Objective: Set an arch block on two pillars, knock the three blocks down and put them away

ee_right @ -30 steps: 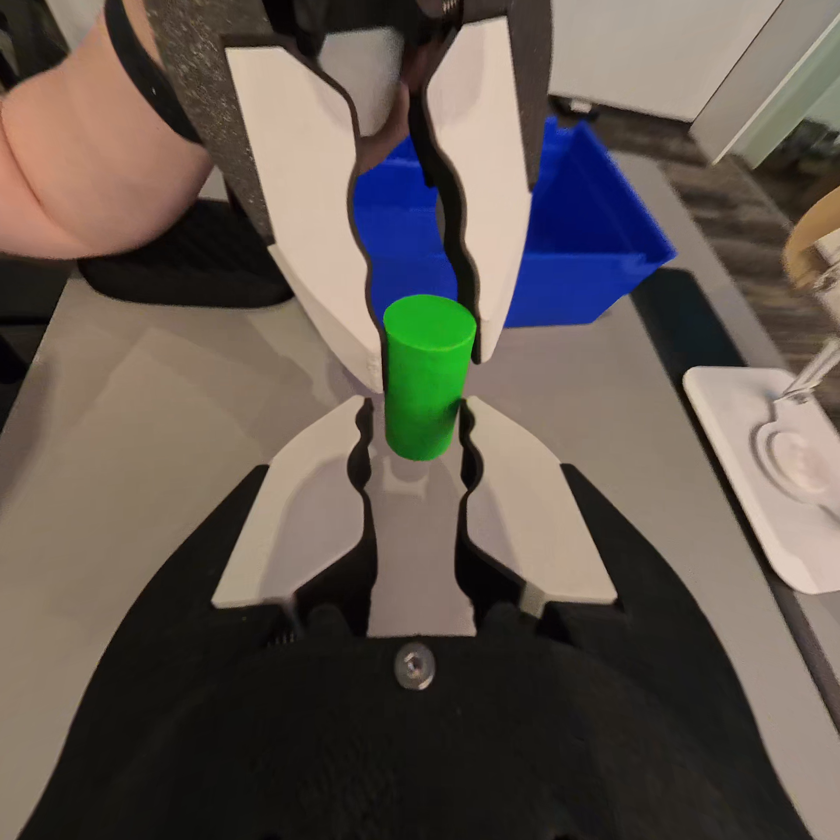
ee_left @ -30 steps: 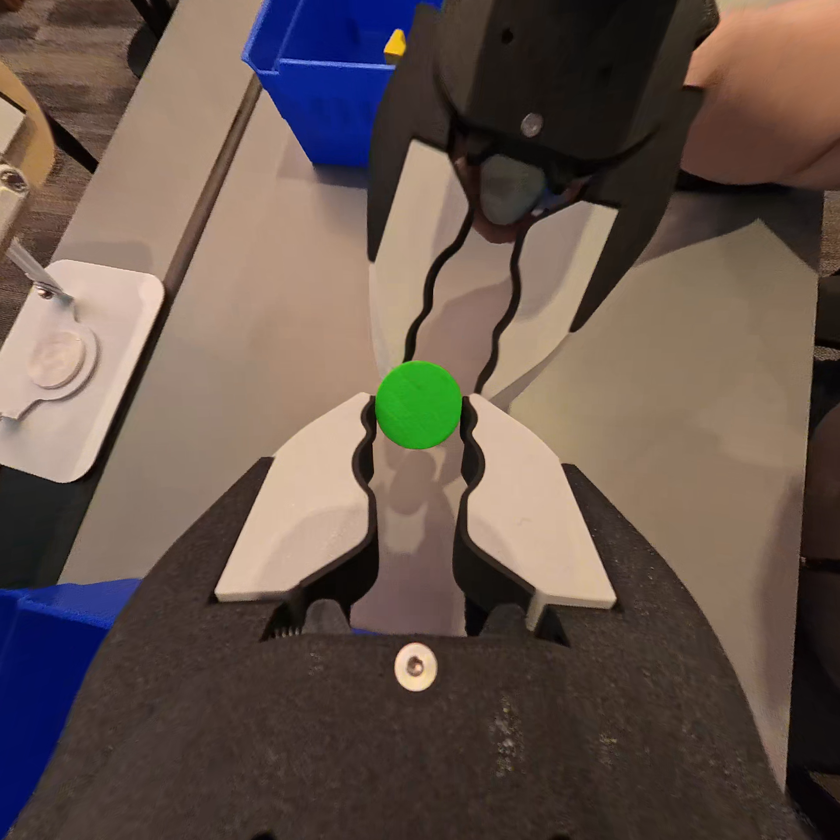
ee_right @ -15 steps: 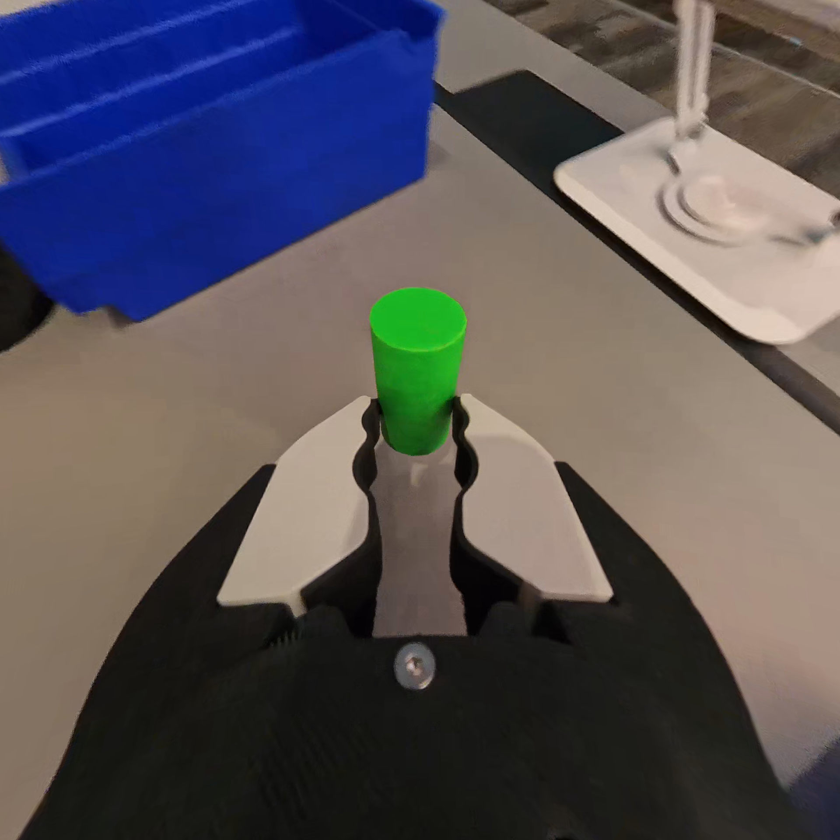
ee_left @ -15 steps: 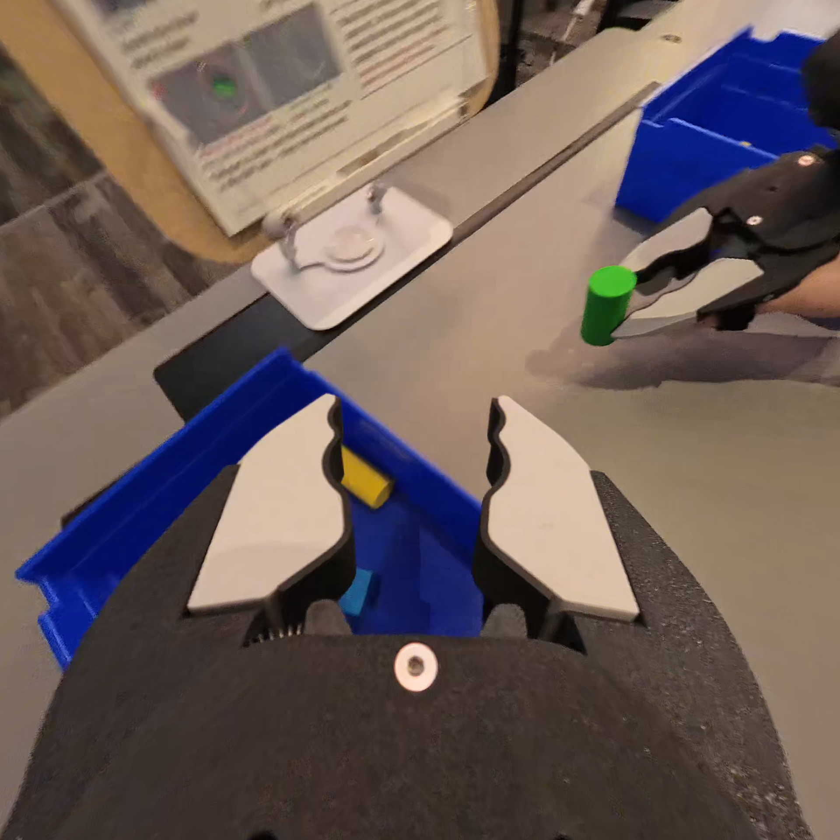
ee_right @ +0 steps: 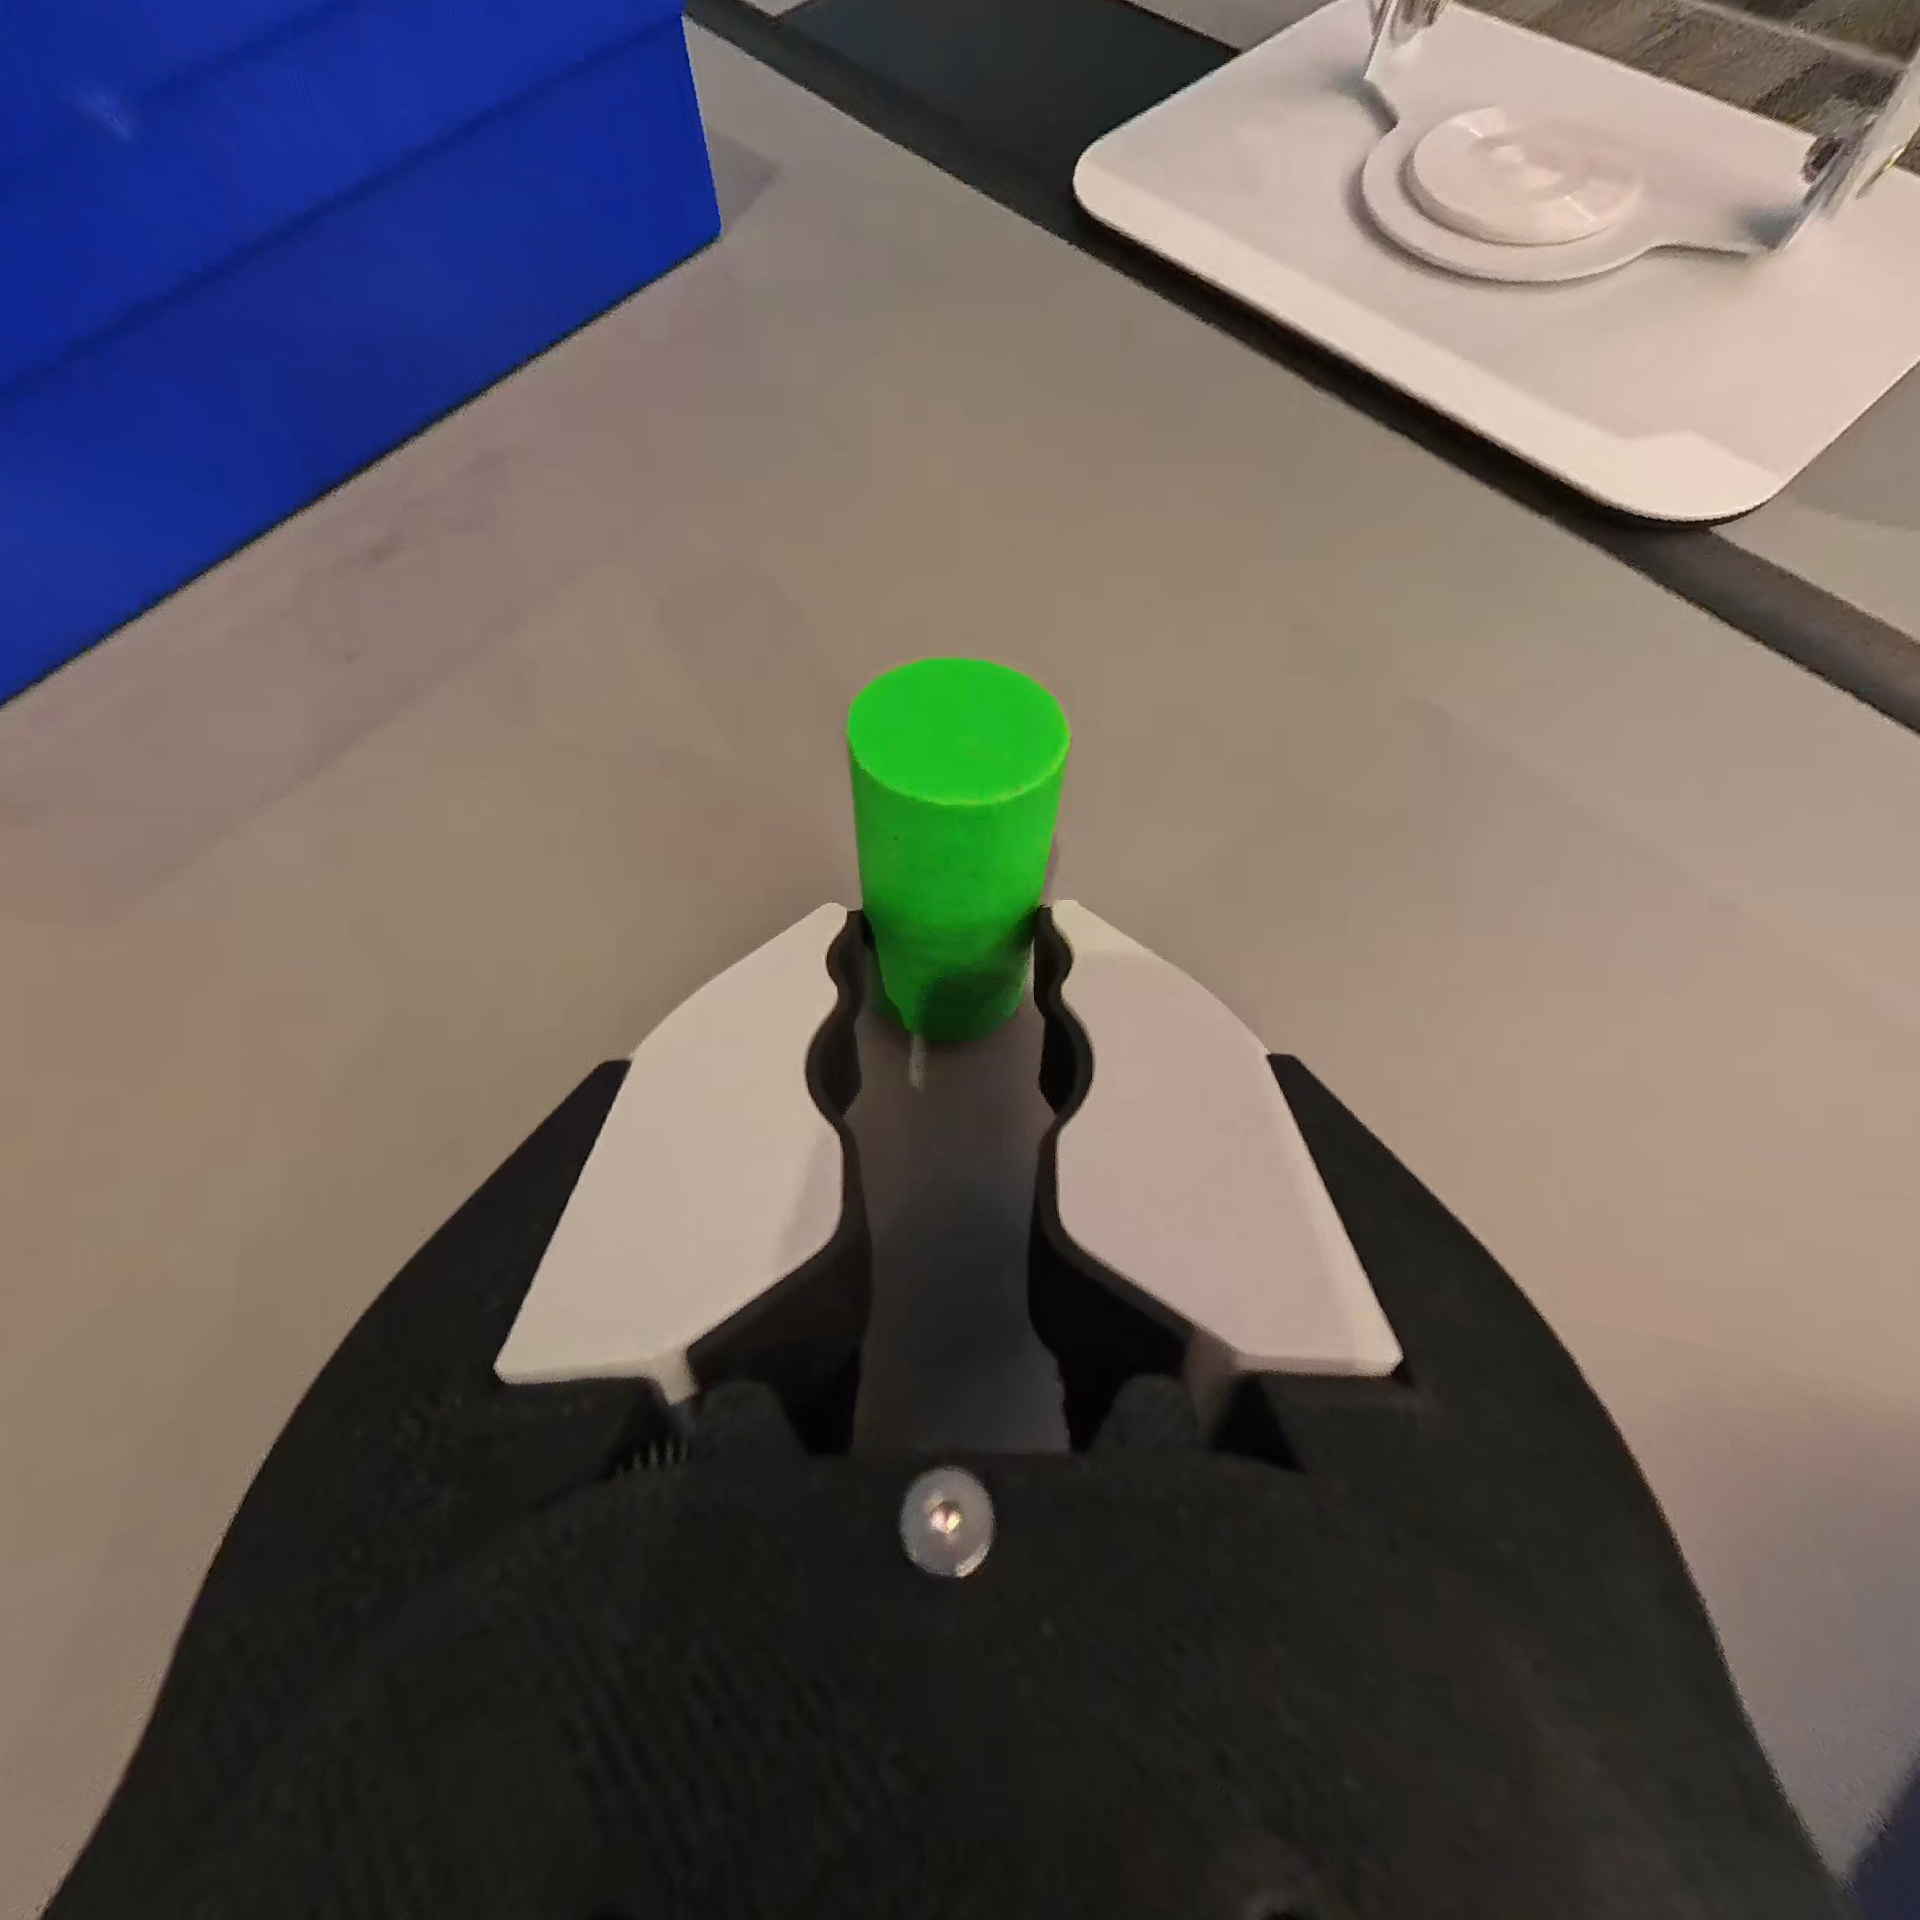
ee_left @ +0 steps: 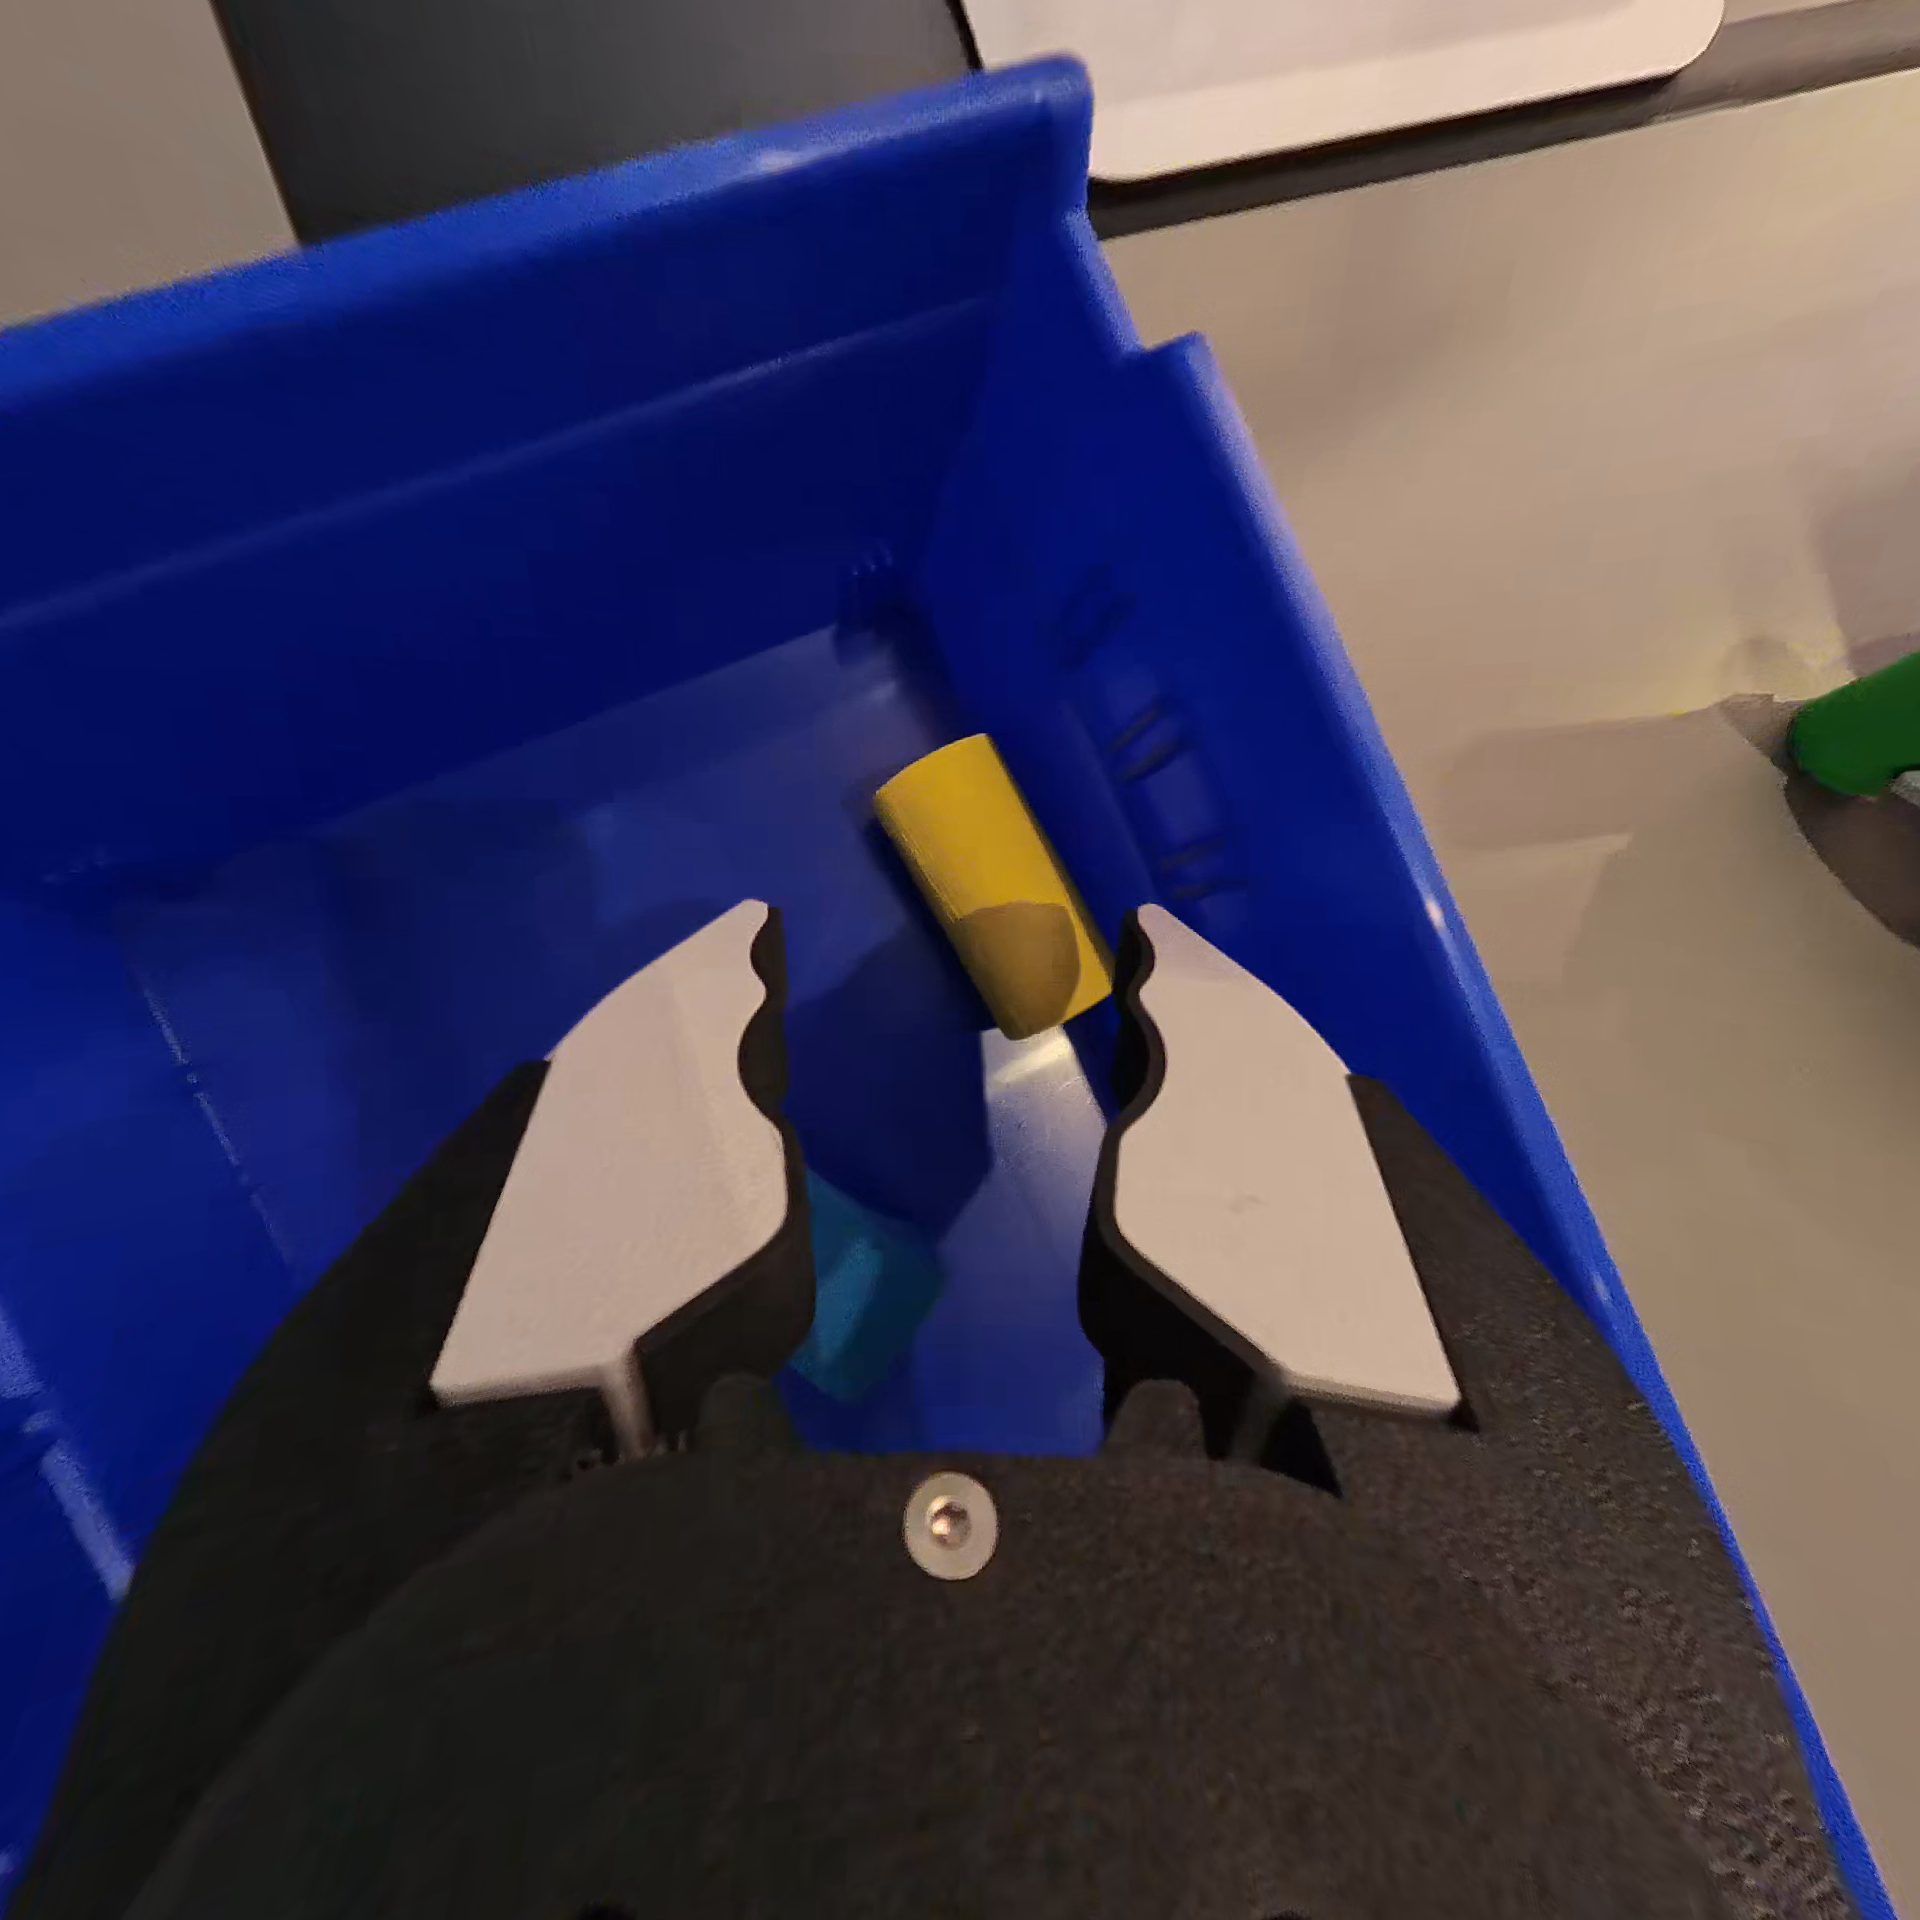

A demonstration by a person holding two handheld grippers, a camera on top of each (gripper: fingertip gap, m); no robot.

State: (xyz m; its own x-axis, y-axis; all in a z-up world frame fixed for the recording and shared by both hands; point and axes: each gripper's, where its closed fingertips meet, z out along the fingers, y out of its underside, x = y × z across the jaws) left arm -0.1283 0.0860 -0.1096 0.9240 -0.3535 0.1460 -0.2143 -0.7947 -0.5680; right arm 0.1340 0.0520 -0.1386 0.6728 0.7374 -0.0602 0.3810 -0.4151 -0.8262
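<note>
Blocks sat in two places: over the grey counter [ee_right: 1351, 831], a blue bin [ee_left: 520, 436] filled the left wrist view, and the left gripper [ee_left: 951, 966] hung inside it, jaws spread and empty. A yellow cylinder [ee_left: 966, 842] lay on the bin floor against the right wall, a light-blue block [ee_left: 862, 1309] nearer. The right gripper [ee_right: 948, 940] pinched an upright green cylinder [ee_right: 951, 821] by its lower part, above the counter.

Two blue bins [ee_left: 520, 416] [ee_right: 312, 260] sit on the counter [ee_right: 1351, 779]. Three blocks show: one green cylinder [ee_right: 951, 842], one yellow cylinder [ee_left: 982, 883], one light-blue block [ee_left: 862, 1309]. One white stand base [ee_right: 1558, 312].
</note>
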